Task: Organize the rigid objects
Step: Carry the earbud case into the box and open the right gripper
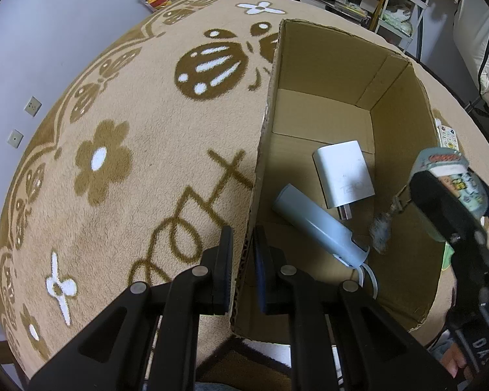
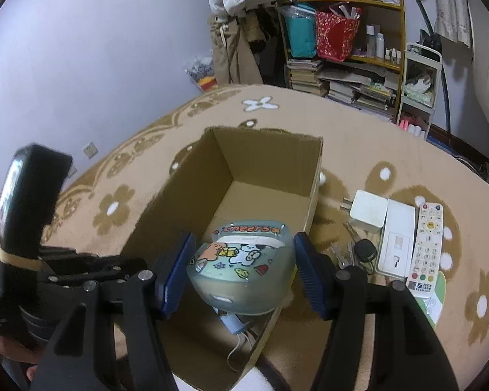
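Note:
An open cardboard box (image 1: 404, 150) stands on a beige flowered rug (image 1: 120, 123). My left gripper (image 1: 243, 242) is shut on the box's left wall, one finger outside and one inside. My right gripper (image 2: 243, 260) is shut on a translucent green case (image 2: 241, 260) with cartoon stickers and holds it over the near end of the box. The left wrist view shows that case (image 1: 446, 163) above the box's right wall. On the box floor lie a white charger (image 1: 344, 176) and a grey-blue cylinder (image 1: 313, 224) with a white cord.
On the rug to the right of the box lie another white charger (image 2: 368, 210), a flat white box (image 2: 396, 238), a white remote (image 2: 427, 247) and keys with a black fob (image 2: 363, 251). Cluttered shelves (image 2: 358, 52) stand beyond the rug.

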Demonstrator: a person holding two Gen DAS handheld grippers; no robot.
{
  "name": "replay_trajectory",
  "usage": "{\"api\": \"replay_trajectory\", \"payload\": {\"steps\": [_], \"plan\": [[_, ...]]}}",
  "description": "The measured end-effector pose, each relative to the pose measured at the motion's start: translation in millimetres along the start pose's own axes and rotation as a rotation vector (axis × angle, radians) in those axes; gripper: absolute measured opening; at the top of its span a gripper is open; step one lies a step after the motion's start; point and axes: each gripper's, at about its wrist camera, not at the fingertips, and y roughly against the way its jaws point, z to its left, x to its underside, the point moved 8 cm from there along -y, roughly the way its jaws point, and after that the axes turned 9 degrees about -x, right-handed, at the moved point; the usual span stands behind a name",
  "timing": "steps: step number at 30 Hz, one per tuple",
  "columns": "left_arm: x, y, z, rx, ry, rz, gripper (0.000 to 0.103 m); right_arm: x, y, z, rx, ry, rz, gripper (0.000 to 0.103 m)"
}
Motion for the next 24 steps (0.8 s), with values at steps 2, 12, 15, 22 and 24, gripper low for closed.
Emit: {"api": "replay_trajectory", "payload": {"steps": [2,12,15,22,24], "plan": [[0,0,0,0.000,0.000,0.000,0.012,1,-1,0,0.024,0.020,0.003,0.066],[0,0,1,-0.003,-0.001,0.005,0.013,-8,11,6,0.041,0.053,-0.032,0.072],[0,-1,2,0.002,0.003,0.006,0.013,-10,17,-2,0.075,0.042,-0.043,0.091],[0,-1,1,-0.002,0.001,0.006,0.013,-12,29,-37,0.136,-0.025,-0.047,0.097],[0,-1,1,-0.002,0.001,0.006,0.013,-12,31,-47,0.148,-0.043,-0.053,0.097]]}}
